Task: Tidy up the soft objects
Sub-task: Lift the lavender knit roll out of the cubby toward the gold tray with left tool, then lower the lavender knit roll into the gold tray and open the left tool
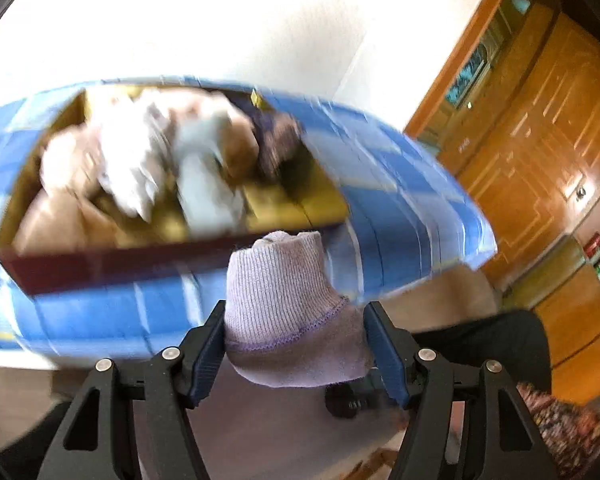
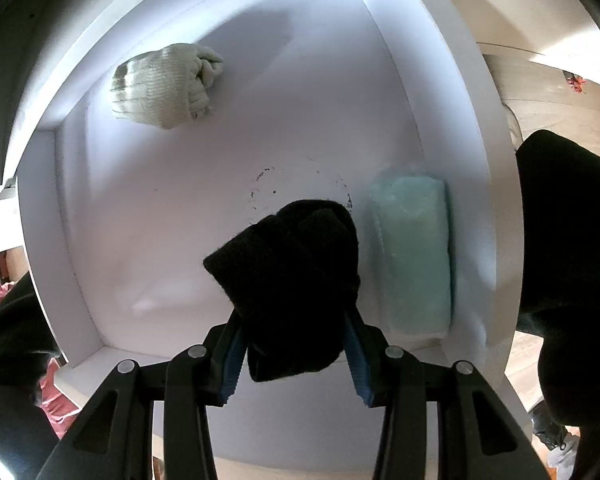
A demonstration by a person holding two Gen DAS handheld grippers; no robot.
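My left fingers [image 1: 296,340] are pinching a rolled lavender sock [image 1: 288,312] above the gold-lined box [image 1: 100,268] of socks. My right fingers [image 2: 294,354] are pinching a black sock [image 2: 292,280] over the white drawer [image 2: 476,240]; its loose bulk may slip or snag.

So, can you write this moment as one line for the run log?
left claw: shut on lilac sock | right claw: shut on black sock over white bin | bin holds: cream glove, green pack
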